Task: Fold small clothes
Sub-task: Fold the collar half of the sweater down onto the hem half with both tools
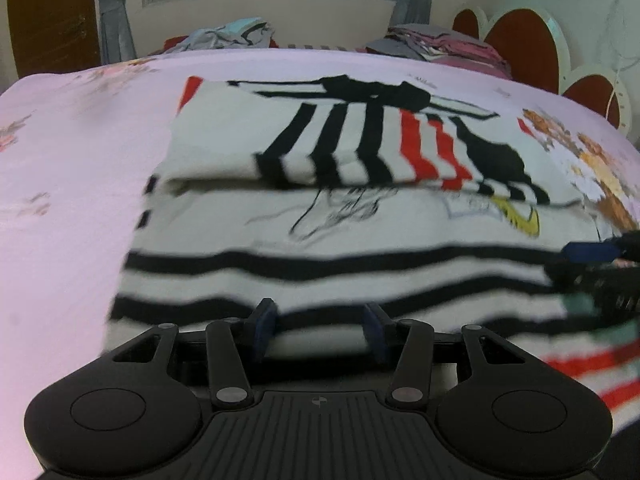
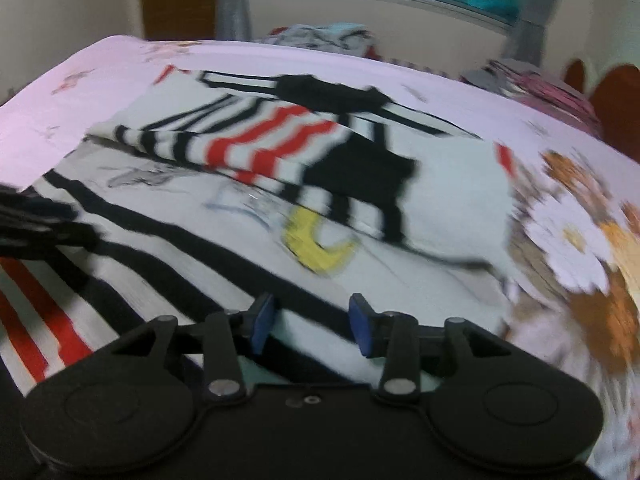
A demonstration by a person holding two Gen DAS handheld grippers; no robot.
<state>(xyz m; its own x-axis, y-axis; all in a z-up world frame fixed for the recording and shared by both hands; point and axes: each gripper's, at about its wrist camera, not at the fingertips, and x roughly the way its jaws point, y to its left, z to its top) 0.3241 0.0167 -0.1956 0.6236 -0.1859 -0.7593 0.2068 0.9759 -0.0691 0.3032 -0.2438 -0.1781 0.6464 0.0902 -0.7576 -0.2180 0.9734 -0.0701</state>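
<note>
A white shirt (image 1: 328,240) with black and red stripes and a yellow print lies on the pink bedsheet (image 1: 72,168). Its far part and sleeves are folded over toward me. My left gripper (image 1: 320,328) is open, its fingers just above the shirt's near striped hem. My right gripper (image 2: 312,326) is open over the shirt (image 2: 240,220) near its right side. The right gripper also shows at the right edge of the left wrist view (image 1: 600,256). The left gripper shows at the left edge of the right wrist view (image 2: 36,220). Both views are blurred.
A pile of loose clothes (image 1: 228,34) lies at the bed's far edge, and a stack of folded clothes (image 1: 444,46) at the far right. A red and white headboard (image 1: 520,44) stands to the right. A floral print (image 2: 580,248) covers the sheet's right side.
</note>
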